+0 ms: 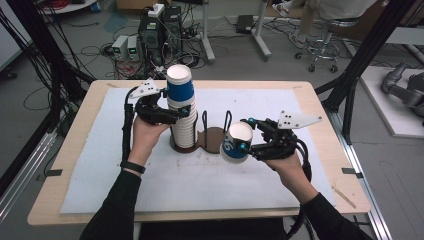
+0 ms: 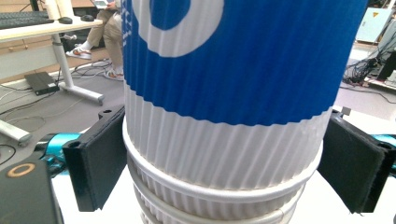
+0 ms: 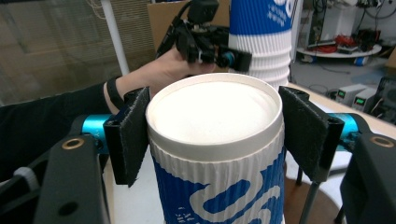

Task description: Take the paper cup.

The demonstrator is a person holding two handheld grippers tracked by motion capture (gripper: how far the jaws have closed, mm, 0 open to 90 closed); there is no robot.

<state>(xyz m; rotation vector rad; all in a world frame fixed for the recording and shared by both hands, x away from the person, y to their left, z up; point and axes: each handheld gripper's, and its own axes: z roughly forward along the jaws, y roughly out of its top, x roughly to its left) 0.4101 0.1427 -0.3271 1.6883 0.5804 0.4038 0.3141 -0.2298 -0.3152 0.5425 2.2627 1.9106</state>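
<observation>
High view: we've got the right gripper point(image 1: 243, 145) clamped on a paper cup point(image 1: 235, 143), left gripper point(image 1: 176, 111) clamped round the stack point(image 1: 183, 117). Light, crushable, so we'd squeeze gently near the rim.

Lab, computer towers point(image 1: 160, 31), tangled floor cables point(image 1: 95, 50), power supplies point(image 1: 126, 47)

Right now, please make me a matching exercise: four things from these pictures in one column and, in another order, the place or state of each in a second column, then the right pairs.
Column one:
1. single cup
2. stack of cups
3. brown stand
4. white mat

Column two:
A. lies flat over the table top
B. clamped upside down in the right gripper
C. stands upright, with the left gripper around it
D. sits on the mat, with thin black wires rising from it

Pairs: 1-B, 2-C, 3-D, 4-A
</observation>
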